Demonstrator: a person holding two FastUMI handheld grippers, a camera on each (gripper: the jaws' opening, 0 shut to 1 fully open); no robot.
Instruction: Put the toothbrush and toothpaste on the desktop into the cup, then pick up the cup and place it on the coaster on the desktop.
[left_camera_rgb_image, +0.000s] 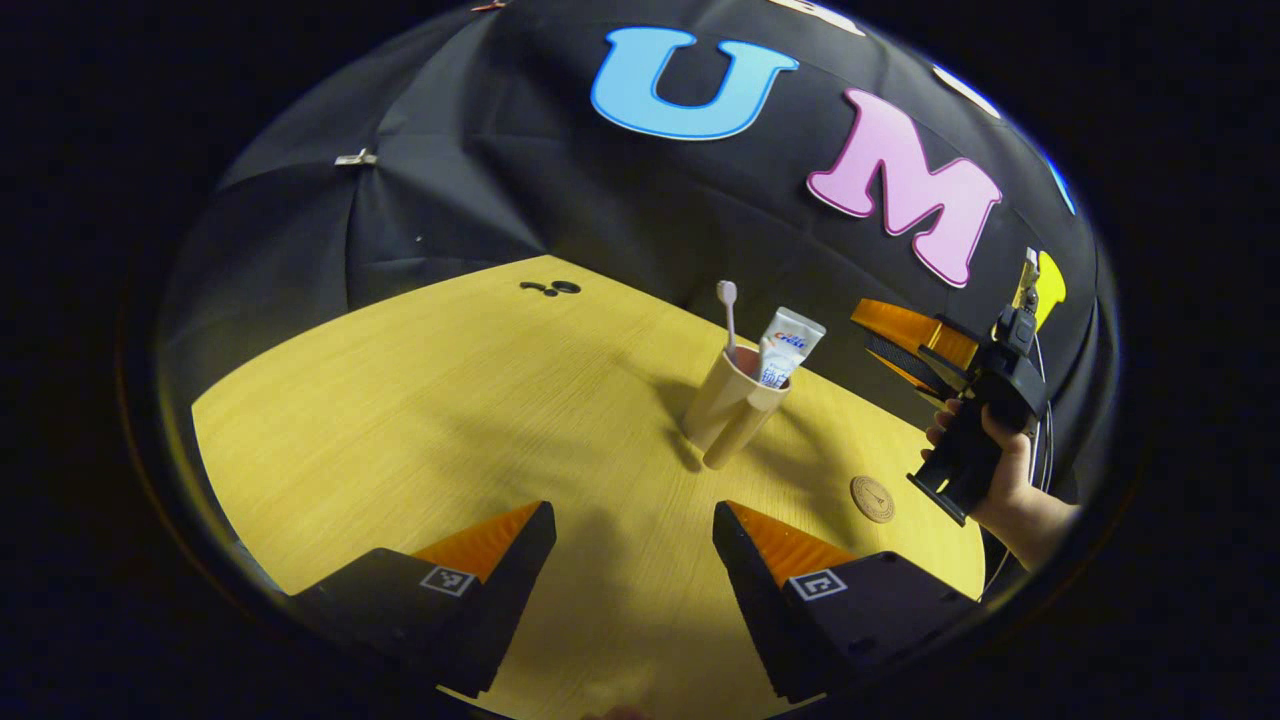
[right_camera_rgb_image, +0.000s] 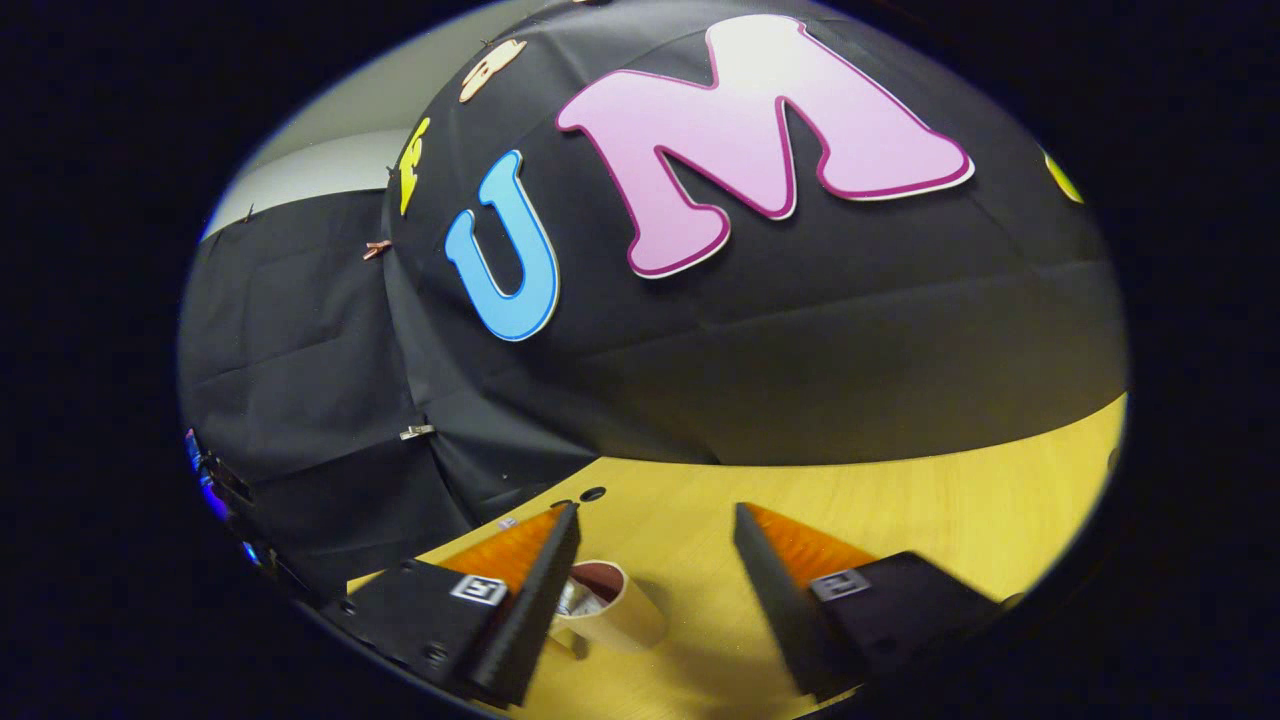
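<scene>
**Cup loaded, lift to coaster pending**

Toothbrush (left_camera_rgb_image: 728, 312) and toothpaste (left_camera_rgb_image: 787, 346) both stand in the beige cup (left_camera_rgb_image: 733, 405), mid-desktop (left_camera_rgb_image: 420, 400), near the back wall. Coaster (left_camera_rgb_image: 872, 498) lies flat on the wood, near the cup on its right in the left gripper view, not touching it.

Left gripper (left_camera_rgb_image: 634, 560): 2 fingers spread wide, nothing between them, low over the desk and well short of the cup.

Right gripper (right_camera_rgb_image: 655, 570): fingers apart, empty. In the right gripper view the cup (right_camera_rgb_image: 612, 605) sits just beside the left finger, partly hidden by it. In the left gripper view a hand (left_camera_rgb_image: 1000, 470) holds this gripper raised near the cup.

Judgement: step 1 done; cup pickup comes next. Centre the cup body between the fingers, grip low on the wall, lift straight and keep it upright so the tall contents don't tip out. Lower centred on the coaster.
</scene>
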